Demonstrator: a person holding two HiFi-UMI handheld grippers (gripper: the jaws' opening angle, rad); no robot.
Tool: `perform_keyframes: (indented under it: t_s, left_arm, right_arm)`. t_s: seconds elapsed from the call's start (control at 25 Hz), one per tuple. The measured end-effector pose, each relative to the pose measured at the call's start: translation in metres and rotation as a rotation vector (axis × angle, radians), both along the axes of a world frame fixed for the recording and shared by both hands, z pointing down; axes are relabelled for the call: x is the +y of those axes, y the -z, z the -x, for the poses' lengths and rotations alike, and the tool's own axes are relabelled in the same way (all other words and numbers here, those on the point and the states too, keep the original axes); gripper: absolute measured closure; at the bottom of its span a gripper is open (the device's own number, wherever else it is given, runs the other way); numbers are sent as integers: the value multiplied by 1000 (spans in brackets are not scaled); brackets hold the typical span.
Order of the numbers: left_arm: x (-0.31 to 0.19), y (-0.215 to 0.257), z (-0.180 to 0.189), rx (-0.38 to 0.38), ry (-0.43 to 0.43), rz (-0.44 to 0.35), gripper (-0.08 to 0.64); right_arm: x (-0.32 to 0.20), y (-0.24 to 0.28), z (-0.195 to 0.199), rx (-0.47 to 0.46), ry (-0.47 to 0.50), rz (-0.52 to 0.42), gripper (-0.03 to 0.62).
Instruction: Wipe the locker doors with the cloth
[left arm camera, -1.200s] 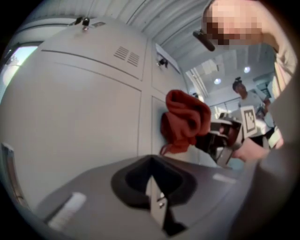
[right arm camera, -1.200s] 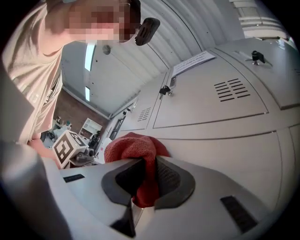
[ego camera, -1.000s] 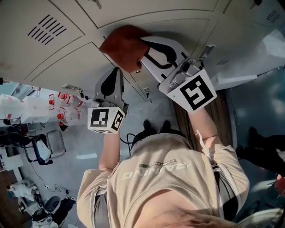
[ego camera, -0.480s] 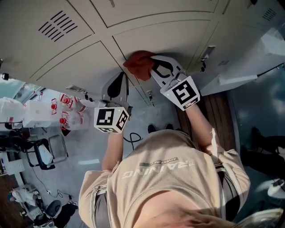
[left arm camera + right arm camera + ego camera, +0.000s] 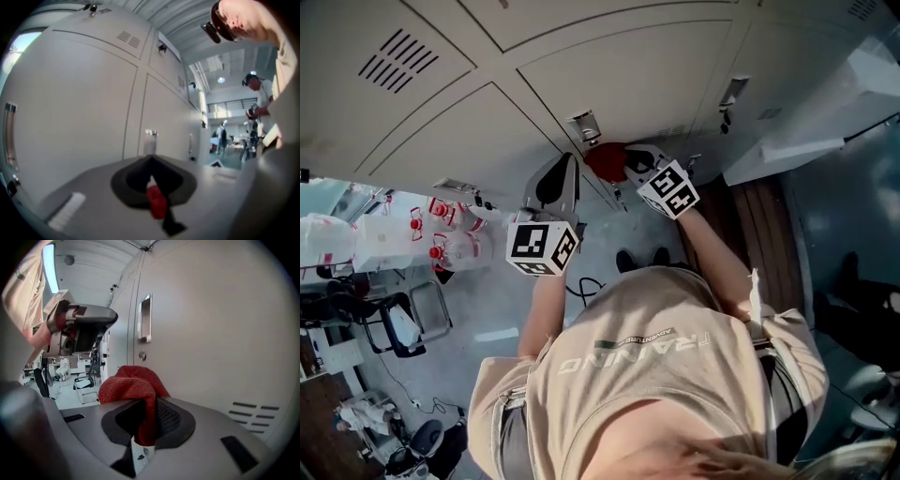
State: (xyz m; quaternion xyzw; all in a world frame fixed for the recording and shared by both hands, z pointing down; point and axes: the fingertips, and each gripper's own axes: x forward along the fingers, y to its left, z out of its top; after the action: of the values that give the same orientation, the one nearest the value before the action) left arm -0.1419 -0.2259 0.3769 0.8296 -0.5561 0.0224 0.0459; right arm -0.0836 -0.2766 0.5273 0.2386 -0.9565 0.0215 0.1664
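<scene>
The red cloth (image 5: 605, 161) is bunched in my right gripper (image 5: 625, 165), which is shut on it and holds it against the lower part of a beige locker door (image 5: 628, 80). In the right gripper view the cloth (image 5: 133, 383) bulges out of the gripper (image 5: 143, 404), just below the door's handle (image 5: 145, 318) and round lock (image 5: 142, 356). My left gripper (image 5: 565, 165) hovers to the left of the cloth, close to the lockers, shut and holding nothing. The left gripper view shows it (image 5: 151, 158) pointing along the row of locker doors (image 5: 84, 108).
Vent slots (image 5: 253, 416) sit low on the door by the cloth. A locker latch (image 5: 585, 126) is just above the cloth. Bottles with red caps (image 5: 450, 230) and a chair (image 5: 389, 323) stand on the floor at left. People (image 5: 258, 98) stand far down the hall.
My right gripper has slid the cloth down the locker door, away from me and toward the floor. The left gripper has stayed beside it, shifting only slightly.
</scene>
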Motion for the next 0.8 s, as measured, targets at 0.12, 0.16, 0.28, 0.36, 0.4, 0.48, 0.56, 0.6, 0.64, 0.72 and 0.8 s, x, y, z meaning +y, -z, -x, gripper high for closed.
perform_keyframes:
  t_s: [0.12, 0.16, 0.28, 0.36, 0.4, 0.48, 0.56, 0.6, 0.64, 0.72, 0.8]
  left_arm:
    - [2, -4, -1, 0, 0, 9, 555]
    - [3, -5, 0, 1, 1, 10, 555]
    - [5, -4, 0, 6, 5, 5, 555]
    - [3, -1, -1, 6, 5, -5, 555]
    - [2, 0, -3, 4, 2, -10, 555]
    - [0, 1, -7, 1, -8, -16, 555]
    - [-1, 2, -12, -3, -21, -21, 555]
    - [0, 4, -14, -4, -26, -26, 555]
    - [0, 7, -16, -5, -32, -32, 555]
    - [1, 14, -20, -11, -41, -49, 555]
    - [-1, 20, -23, -20, -50, -63, 555]
  right_arm:
    - [2, -25, -1, 27, -15, 55, 546]
    - [5, -25, -3, 18, -16, 63, 546]
    - [16, 11, -12, -36, -8, 23, 547]
    - [21, 62, -21, -99, 12, -59, 547]
    - [23, 91, -26, -133, 25, -109, 547]
    - [28, 146, -37, -186, 53, -205, 548]
    - [32, 193, -47, -222, 77, -284, 546]
    - [33, 214, -51, -239, 82, -323, 546]
    - [34, 234, -55, -259, 81, -359, 547]
    - [35, 270, -59, -308, 66, -413, 546]
    - [33, 297, -61, -340, 45, -467, 546]
